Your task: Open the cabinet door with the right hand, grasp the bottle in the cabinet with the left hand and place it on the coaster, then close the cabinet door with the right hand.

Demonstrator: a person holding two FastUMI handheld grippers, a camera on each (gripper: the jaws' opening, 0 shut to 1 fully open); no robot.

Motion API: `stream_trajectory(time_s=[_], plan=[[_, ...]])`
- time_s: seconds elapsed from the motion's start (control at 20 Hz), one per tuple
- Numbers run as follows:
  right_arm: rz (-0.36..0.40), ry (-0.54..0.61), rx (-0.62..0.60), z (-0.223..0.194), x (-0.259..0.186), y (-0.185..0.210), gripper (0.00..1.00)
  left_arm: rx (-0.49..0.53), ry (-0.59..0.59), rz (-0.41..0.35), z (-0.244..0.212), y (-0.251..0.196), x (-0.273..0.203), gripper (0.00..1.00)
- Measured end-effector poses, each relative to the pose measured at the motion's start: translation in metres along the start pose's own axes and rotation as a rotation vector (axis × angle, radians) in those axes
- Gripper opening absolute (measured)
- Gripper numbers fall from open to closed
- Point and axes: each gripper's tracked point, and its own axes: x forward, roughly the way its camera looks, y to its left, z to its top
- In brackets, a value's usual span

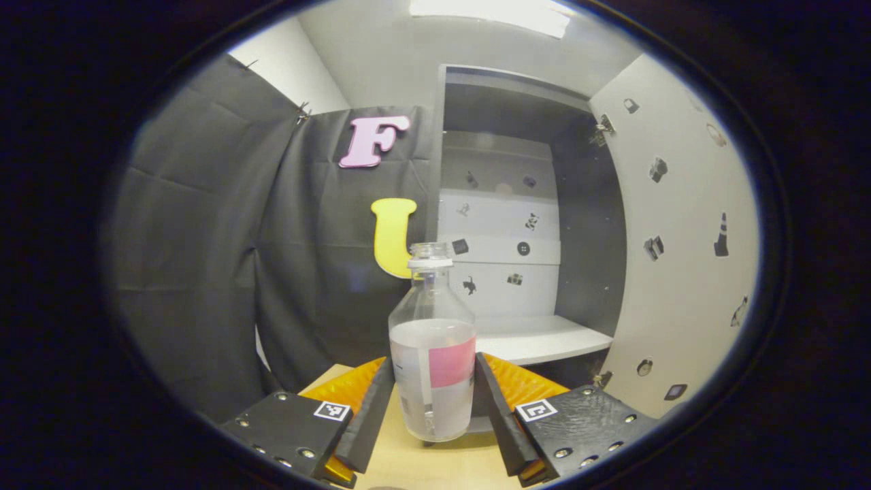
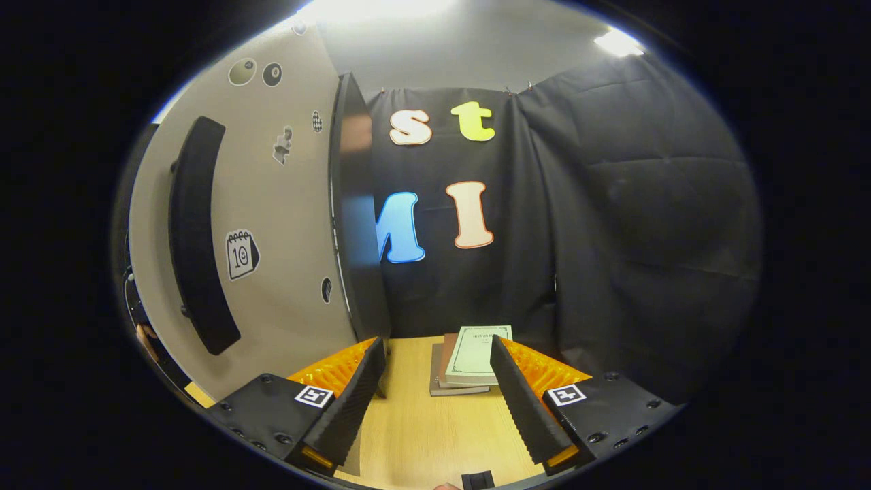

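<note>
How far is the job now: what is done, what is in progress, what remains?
Done: the cabinet door is open. In hand: the bottle stands on the table between the left gripper fingers, outside the cabinet. Left: confirming it is on the coaster, then closing the door with the right gripper.

Black cloth (image 2: 633,224) drapes the booth walls around my light wooden tabletop (image 2: 435,435), a white ceiling with a bright light panel (image 1: 490,15) glows overhead, and a small stack of books (image 2: 469,361) rests by the far cloth
</note>
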Motion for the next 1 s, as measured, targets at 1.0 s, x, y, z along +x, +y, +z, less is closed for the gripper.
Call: stream_trajectory(time_s=[1.0], plan=[[-0.031, 0.053, -0.060, -0.035, -0.026, -0.025, 0.98, -0.056, 0.079, 0.132, -0.171, 0.054, -0.079, 0.71]])
